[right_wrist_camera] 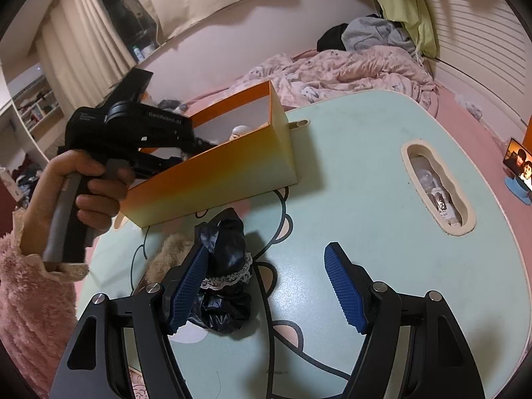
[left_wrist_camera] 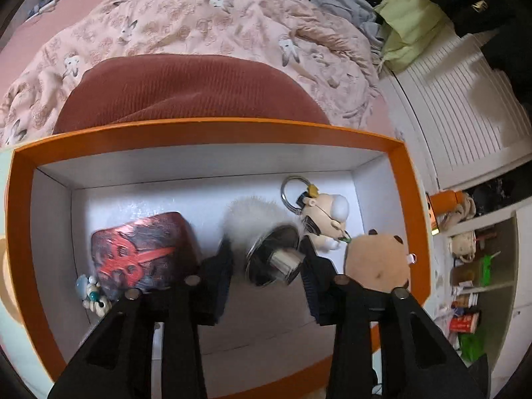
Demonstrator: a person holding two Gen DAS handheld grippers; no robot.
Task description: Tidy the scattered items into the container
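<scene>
The orange box (left_wrist_camera: 212, 130) with a white inside holds a red-and-black pouch (left_wrist_camera: 139, 252), a bead charm (left_wrist_camera: 94, 296), a white fluffy pom (left_wrist_camera: 256, 217), a cartoon-figure keyring (left_wrist_camera: 324, 212) and a tan plush (left_wrist_camera: 377, 259). My left gripper (left_wrist_camera: 266, 262) is inside the box with a shiny metal piece (left_wrist_camera: 274, 259) between its open fingers. In the right wrist view the box (right_wrist_camera: 212, 179) stands on the mint table (right_wrist_camera: 365, 173), with the left gripper (right_wrist_camera: 186, 143) reaching in. My right gripper (right_wrist_camera: 266, 286) is open above a black lace-trimmed scrunchie (right_wrist_camera: 226, 266); its left pad (right_wrist_camera: 186, 286) is against it.
A tan furry item (right_wrist_camera: 169, 252) lies left of the scrunchie. The table has an oval slot (right_wrist_camera: 435, 186) with small things inside. A bed with a pink quilt (left_wrist_camera: 206, 23) lies beyond the box. White shelves (left_wrist_camera: 478, 266) stand at right.
</scene>
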